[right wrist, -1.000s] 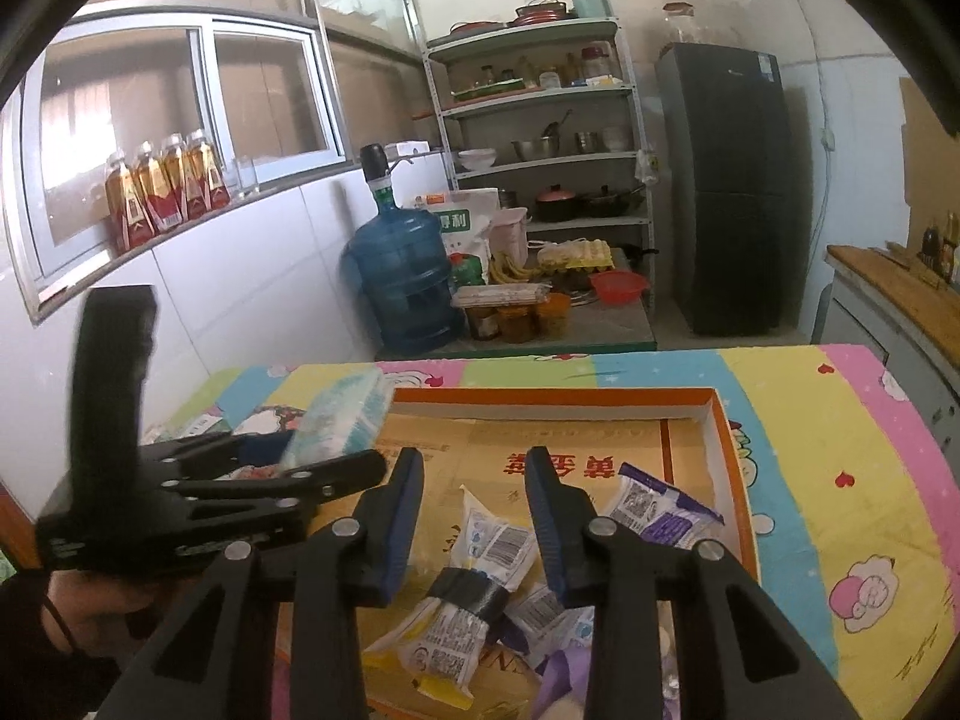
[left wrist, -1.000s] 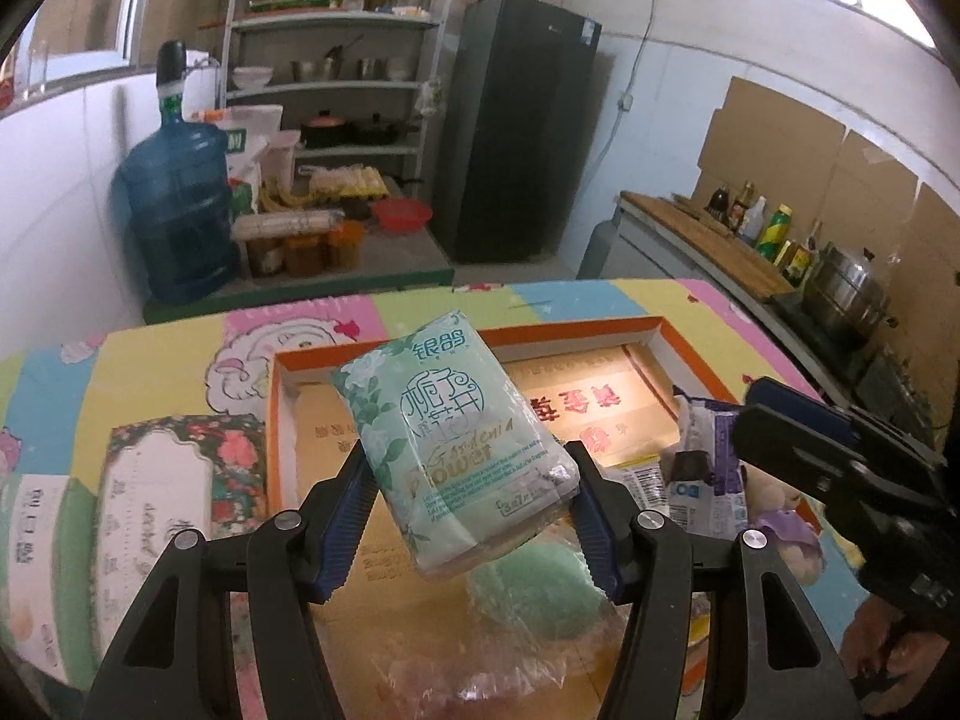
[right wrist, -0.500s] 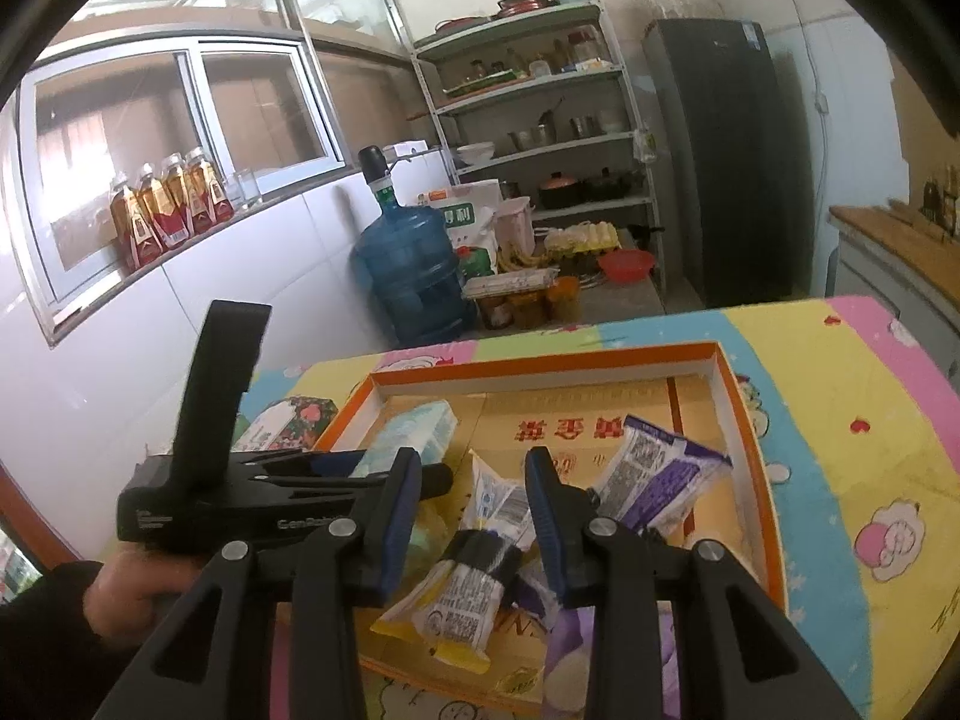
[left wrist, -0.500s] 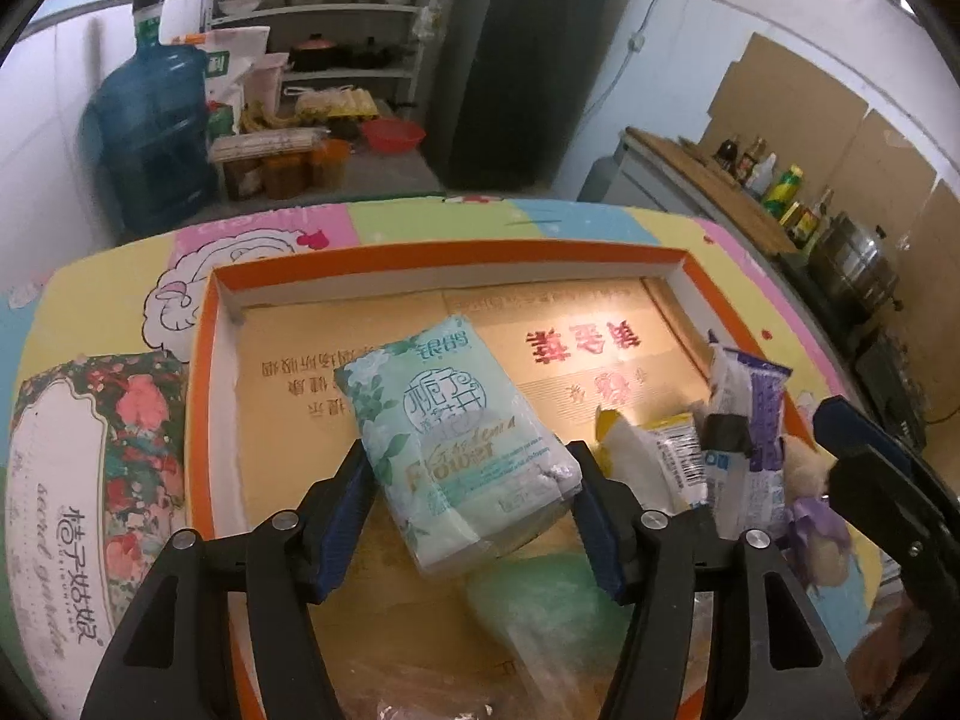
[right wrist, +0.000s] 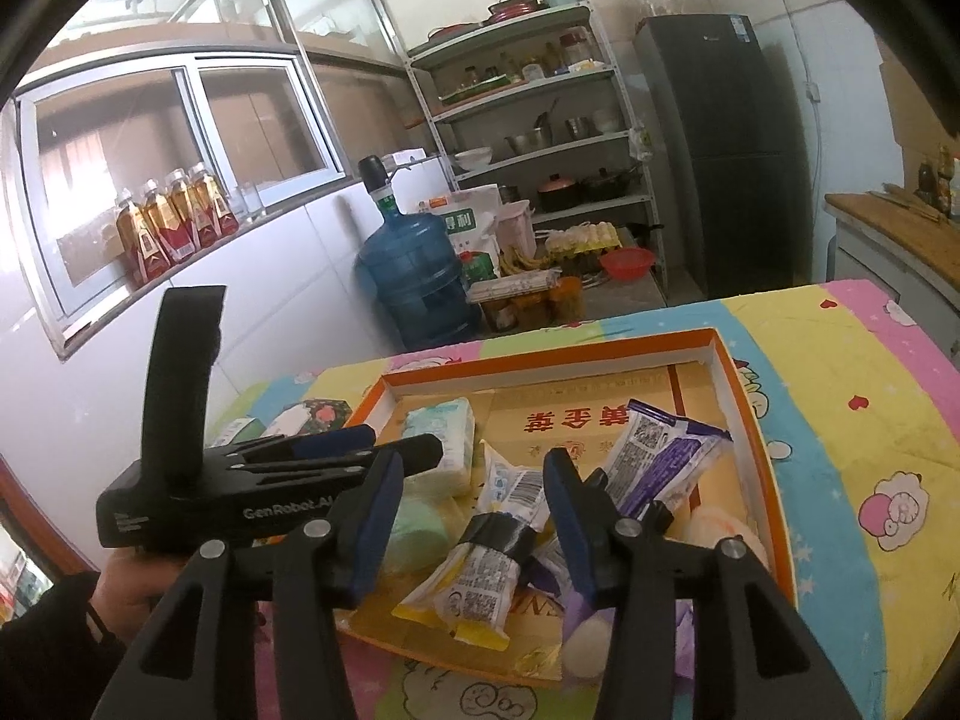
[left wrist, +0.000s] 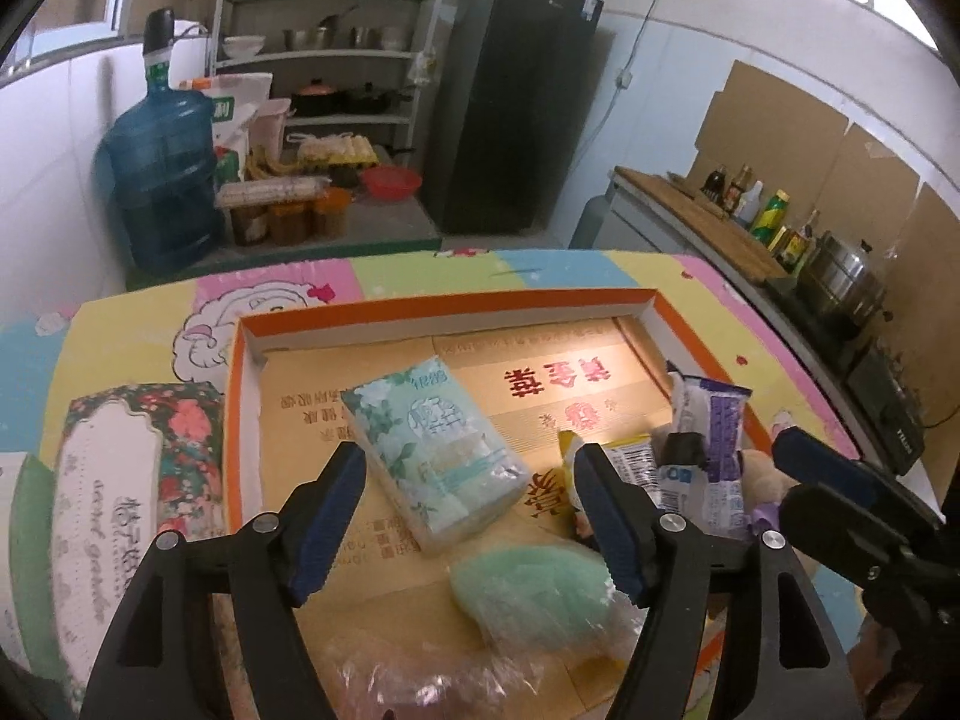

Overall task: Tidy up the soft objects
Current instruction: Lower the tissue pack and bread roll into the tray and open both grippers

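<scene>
A pale green tissue pack [left wrist: 433, 443] lies flat inside the orange-rimmed cardboard tray [left wrist: 444, 306], also seen in the right wrist view [right wrist: 441, 444]. My left gripper [left wrist: 471, 531] is open and empty, just behind the pack. A green sponge in clear plastic [left wrist: 531, 594] lies below it in the tray. My right gripper [right wrist: 474, 528] is open and empty, hovering over snack packets [right wrist: 480, 576] and a purple packet [right wrist: 660, 462] at the tray's near right. The left gripper body [right wrist: 264, 480] shows in the right wrist view.
A floral tissue box [left wrist: 126, 468] lies left of the tray on the colourful tablecloth [right wrist: 840, 408]. A plush toy [right wrist: 720, 531] sits at the tray's right corner. A blue water jug [left wrist: 162, 174], shelves and a dark fridge [left wrist: 516, 96] stand beyond the table.
My left gripper lowered the tissue pack into the tray, opened and let it go; the pack now lies flat. My right gripper stayed open above the snack packets.
</scene>
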{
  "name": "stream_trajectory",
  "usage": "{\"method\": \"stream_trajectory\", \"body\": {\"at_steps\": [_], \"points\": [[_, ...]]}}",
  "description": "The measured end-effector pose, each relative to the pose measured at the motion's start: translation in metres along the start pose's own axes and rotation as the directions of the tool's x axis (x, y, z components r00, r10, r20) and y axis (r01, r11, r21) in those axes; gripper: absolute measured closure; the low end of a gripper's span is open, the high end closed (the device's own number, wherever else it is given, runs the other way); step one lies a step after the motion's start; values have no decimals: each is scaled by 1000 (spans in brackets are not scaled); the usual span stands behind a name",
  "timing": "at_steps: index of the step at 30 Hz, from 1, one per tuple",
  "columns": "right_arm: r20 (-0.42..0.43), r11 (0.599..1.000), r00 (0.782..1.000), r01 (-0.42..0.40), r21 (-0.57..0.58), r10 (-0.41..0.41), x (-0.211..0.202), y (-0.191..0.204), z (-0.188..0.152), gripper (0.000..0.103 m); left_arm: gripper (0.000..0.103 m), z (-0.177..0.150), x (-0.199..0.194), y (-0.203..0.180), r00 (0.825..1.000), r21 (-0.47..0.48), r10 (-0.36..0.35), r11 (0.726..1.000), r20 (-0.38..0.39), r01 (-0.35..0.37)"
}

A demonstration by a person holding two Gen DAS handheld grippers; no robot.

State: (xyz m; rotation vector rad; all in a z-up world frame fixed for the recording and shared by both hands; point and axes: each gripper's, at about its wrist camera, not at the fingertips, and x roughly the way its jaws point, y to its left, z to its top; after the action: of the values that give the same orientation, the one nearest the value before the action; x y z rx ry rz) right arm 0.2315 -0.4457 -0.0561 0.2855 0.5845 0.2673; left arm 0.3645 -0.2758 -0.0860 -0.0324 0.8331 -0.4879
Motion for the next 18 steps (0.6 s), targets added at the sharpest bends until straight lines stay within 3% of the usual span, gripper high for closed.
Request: {"method": "stream_trajectory", "body": {"at_steps": [18], "points": [[17, 999, 1000, -7, -35, 8, -23, 35, -6, 54, 29, -26, -78, 0, 993, -3, -9, 1000, 120, 9]]}}
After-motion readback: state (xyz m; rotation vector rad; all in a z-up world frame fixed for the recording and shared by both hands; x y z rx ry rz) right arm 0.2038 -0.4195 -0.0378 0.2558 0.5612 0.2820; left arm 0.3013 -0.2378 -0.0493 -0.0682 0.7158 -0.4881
